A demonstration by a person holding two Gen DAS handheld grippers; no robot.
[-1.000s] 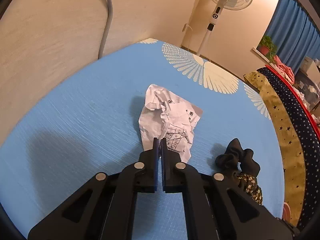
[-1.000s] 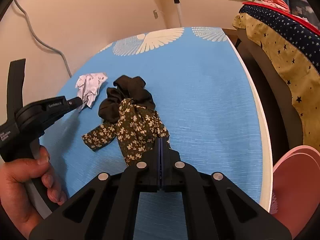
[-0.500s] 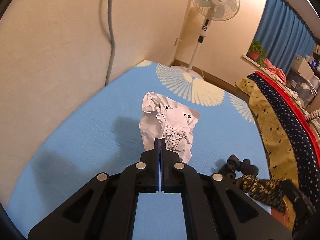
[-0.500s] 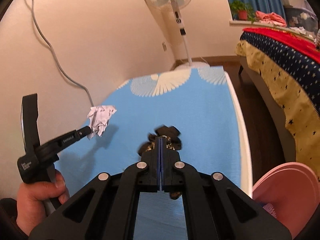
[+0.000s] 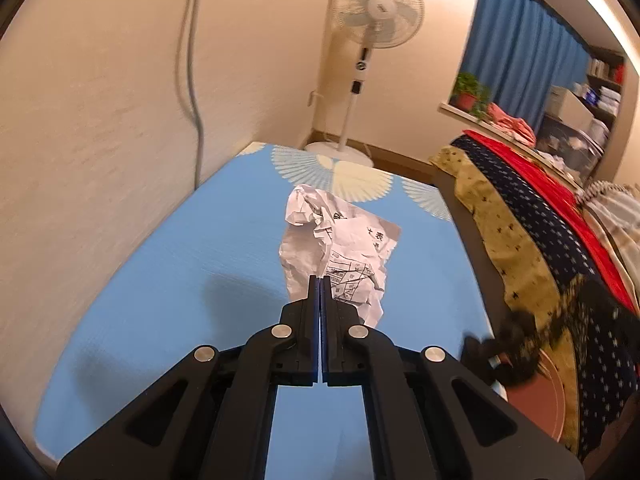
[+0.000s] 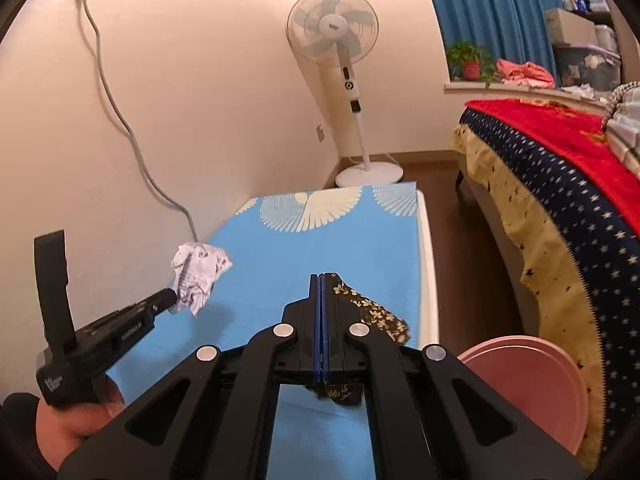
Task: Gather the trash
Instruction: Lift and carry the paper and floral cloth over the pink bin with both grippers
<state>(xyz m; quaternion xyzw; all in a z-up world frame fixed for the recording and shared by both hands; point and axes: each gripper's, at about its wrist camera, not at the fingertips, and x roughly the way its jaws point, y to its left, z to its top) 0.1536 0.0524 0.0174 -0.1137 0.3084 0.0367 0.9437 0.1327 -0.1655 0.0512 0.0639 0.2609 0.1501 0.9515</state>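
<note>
Crumpled white printed paper is pinched by its lower edge in the left tongs, jaws closed flat on the sheet; the rest of the wad stands forward and above the tips, clear of the blue fan-patterned worktop. In the right wrist view the same paper hangs off the left tongs, which a hand grips by the handle.

Right tongs are closed on a dark floral-print fabric piece; the cloth trails out to the right of the tips and below the jaws, also off the worktop.

Risks, as judged:
- Paper held by one thin edge only. A quick swing could tear it or let it slide out.
- Fabric drapes loosely; a dangling end could snag the white worktop rim.
- Round pink basin sits low right, beside the bed with the star-print cover, and seems the likely drop point. Releasing short of it would put the trash on the floor.
</note>
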